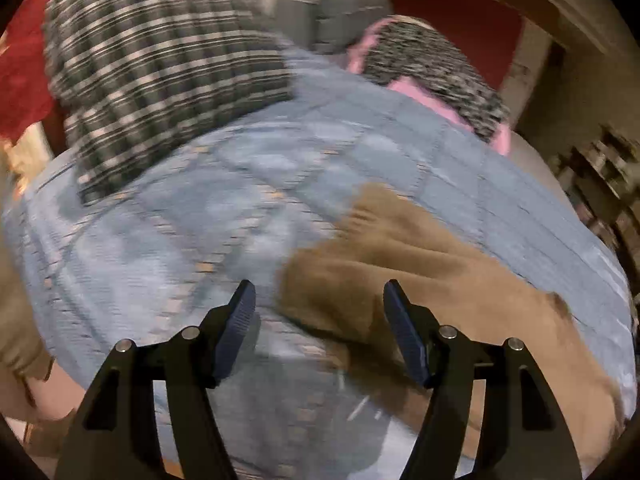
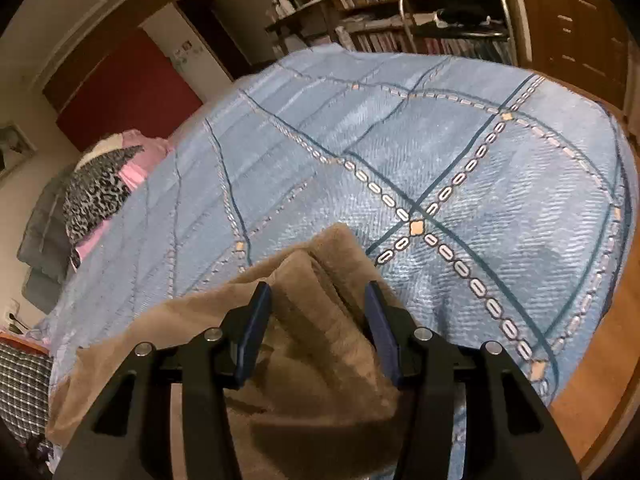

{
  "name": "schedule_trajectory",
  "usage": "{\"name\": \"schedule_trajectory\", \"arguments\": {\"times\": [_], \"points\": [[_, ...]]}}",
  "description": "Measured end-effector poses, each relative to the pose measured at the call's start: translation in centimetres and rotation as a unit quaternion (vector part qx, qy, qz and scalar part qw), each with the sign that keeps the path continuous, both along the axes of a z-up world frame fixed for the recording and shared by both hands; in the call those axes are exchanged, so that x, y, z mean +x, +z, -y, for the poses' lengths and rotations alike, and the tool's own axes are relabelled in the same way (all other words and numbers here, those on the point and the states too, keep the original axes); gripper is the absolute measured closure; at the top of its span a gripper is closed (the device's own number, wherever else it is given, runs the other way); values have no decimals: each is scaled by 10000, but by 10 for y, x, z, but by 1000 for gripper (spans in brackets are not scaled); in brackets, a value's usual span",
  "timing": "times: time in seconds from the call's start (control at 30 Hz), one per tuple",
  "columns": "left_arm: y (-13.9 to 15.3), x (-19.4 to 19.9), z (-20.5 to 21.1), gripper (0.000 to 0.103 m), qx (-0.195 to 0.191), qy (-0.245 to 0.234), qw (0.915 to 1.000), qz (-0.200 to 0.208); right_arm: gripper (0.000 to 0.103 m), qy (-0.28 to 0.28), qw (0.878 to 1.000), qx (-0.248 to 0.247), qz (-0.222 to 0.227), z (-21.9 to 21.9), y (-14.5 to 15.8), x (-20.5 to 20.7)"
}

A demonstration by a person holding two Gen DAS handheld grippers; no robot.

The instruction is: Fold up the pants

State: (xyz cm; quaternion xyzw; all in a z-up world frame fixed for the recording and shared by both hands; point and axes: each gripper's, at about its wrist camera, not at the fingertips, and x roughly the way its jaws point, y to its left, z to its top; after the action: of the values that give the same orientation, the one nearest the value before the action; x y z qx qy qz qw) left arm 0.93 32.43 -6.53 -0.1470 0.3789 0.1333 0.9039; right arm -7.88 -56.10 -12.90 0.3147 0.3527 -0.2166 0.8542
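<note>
On the bed, seen through the left wrist camera, the tan fleece pants lie bunched on the blue patterned bedspread, running from the middle of the view off to the lower right. The left tongs stand released above them, jaws apart with nothing pinched; the near edge of the pants lies below the gap, closer to the right-hand jaw. The picture is smeared, so whether a pad brushes the cloth cannot be told. A checked pillow sits at the head of the bed, a leopard-print pillow with pink trim beside it, both well clear of the pants, which probably leaves room for smoothing and folding.

In the right wrist view the picture is sharp. The same pants rise in a thick, doubled ridge straight between the jaws of the right tongs. The jaws are parted and a sliver of gap shows on each side of the ridge, so the tongs read as released, poised around the fold rather than gripping it. The bunched fold suggests the pants are not yet laid flat. The bedspread stretches bare beyond, a bookshelf behind it.
</note>
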Motion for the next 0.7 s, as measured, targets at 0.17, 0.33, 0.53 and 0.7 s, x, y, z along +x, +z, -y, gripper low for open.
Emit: {"name": "schedule_trajectory", "arguments": {"times": [0.17,0.33,0.53,0.7], "points": [[-3,29,85,32,-69,-968,9953,30,63,125,9995,-265,-86,-4,0,3],[-15,53,171,32,-459,-1790,9828,-12,77,229,9978,-624,-40,-15,10,1],[-29,50,274,32,-384,-2918,9554,-260,95,-277,9939,-1060,107,-11,34,-12],[-40,32,333,32,-369,-3615,9303,-497,92,-139,9977,-511,423,3,37,-15]]}}
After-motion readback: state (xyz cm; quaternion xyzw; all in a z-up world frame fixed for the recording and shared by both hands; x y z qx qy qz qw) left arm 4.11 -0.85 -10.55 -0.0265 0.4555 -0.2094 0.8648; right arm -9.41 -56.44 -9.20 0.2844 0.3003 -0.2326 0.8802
